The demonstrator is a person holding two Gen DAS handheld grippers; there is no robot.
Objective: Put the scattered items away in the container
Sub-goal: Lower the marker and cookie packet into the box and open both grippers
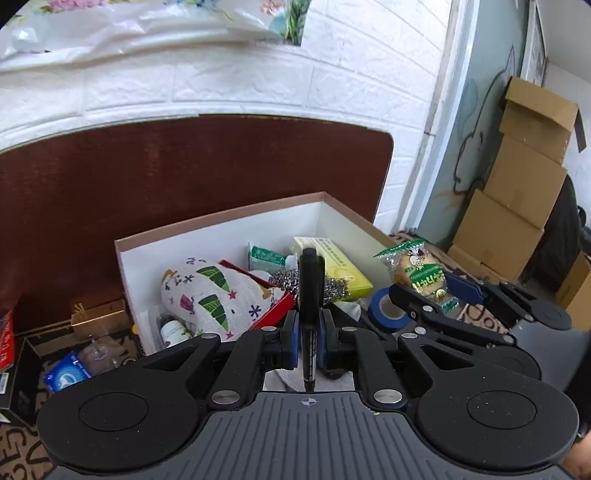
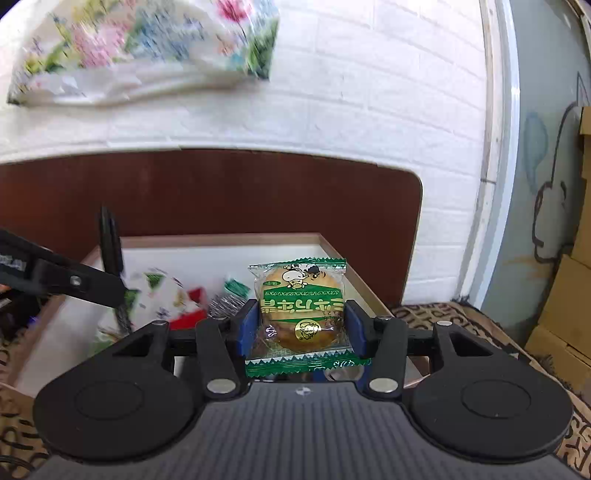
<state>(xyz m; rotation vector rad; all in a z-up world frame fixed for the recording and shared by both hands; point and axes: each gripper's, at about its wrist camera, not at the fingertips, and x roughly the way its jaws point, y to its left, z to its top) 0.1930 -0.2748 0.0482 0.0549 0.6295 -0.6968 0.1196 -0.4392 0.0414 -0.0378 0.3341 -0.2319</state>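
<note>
Both views are bright with even, soft daylight, and the white brick-pattern wall [image 1: 229,85] far ahead of the jaws is nearly washed out while shadows stay faint. Fisheye distortion bows the dark brown rounded wooden board [image 1: 147,177] and darkens the frame corners. In the right wrist view, the floral plastic sheet [image 2: 147,48] above and the box contents left of the jaws are motion-blurred, whereas the green-wrapped snack cake packet [image 2: 301,314] between them is sharp.

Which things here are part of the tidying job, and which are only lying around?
Job: black marker in left gripper; snack packet in right gripper; white box; blue tape roll.
Lying about: cardboard boxes; floral bag.
</note>
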